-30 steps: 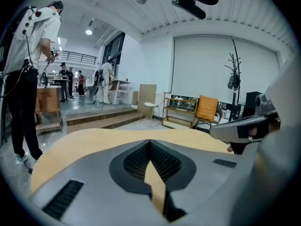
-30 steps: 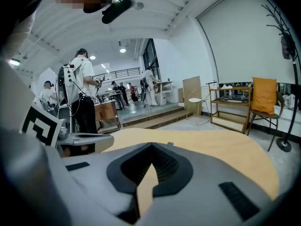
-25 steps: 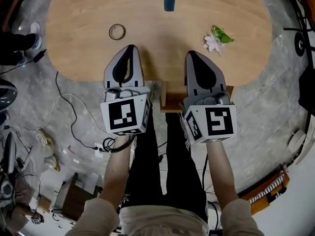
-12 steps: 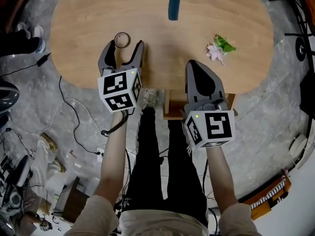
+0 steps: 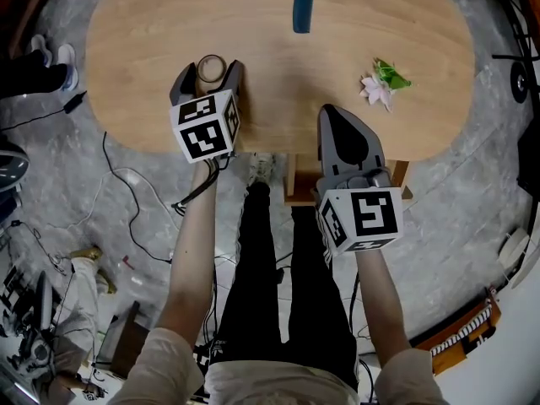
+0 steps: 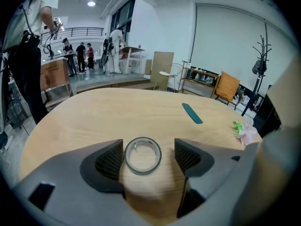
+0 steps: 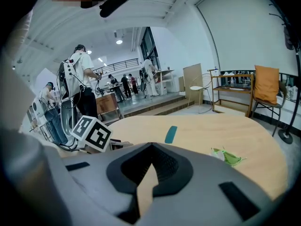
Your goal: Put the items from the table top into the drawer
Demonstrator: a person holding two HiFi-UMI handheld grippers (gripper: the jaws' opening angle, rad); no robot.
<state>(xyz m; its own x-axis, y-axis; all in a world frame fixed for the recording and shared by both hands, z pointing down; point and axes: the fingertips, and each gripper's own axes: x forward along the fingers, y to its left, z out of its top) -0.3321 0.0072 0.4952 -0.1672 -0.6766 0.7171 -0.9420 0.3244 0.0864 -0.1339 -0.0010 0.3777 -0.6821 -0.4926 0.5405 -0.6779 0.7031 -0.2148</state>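
Step in hand: pickup of the tape ring [image 6: 143,171], which lay on the tabletop [image 5: 278,91]. The left hand-held gripper [image 5: 208,76] straddled it; its jaws had just been opening and stood released, pads clear of the ring. The right hand-held gripper [image 5: 333,112] was clenched and empty. The next move probably called for closing evenly on the ring's rim.

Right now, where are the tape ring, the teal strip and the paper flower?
tape ring [image 6: 143,172], left gripper view, on its near rim.
teal strip [image 5: 303,7], head view, on its middle.
paper flower [image 5: 373,87], head view, on the pink petals.
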